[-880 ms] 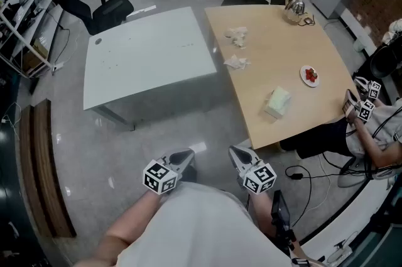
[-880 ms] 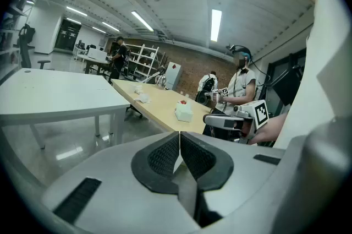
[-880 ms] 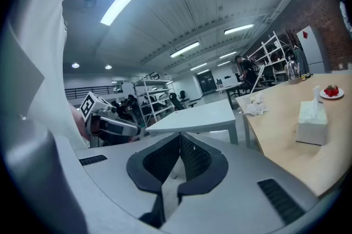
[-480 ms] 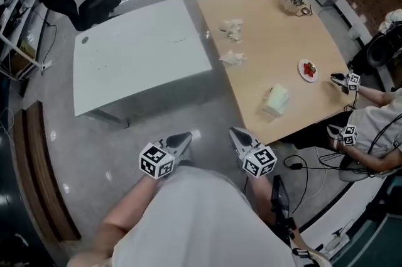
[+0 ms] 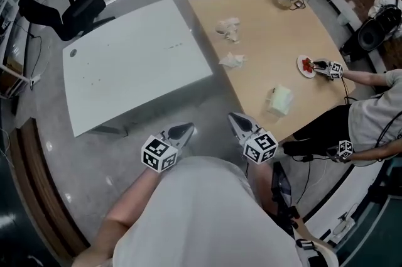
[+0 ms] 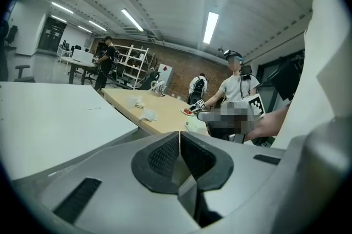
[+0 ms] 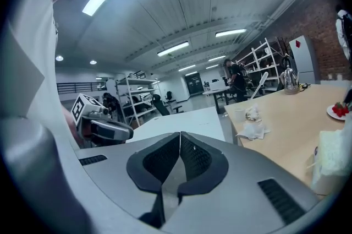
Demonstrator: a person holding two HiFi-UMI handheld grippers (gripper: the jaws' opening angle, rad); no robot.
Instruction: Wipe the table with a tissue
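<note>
The seated person (image 5: 370, 124) at the wooden bench (image 5: 264, 52) stretches an arm out: the outstretched claw (image 5: 328, 67), earlier held by the lap close to its twin, now has its tip at the rim of the small plate (image 5: 306, 66) with red pieces. That person's other claw (image 5: 344, 148) has sunk lower in the frame, well apart from the first. The wearer's left claw (image 5: 187, 129) and right claw (image 5: 233, 116) show higher in the head view, the right one now alongside the wooden bench's edge rather than short of its corner. The white bench (image 5: 125, 71) lies more slanted
</note>
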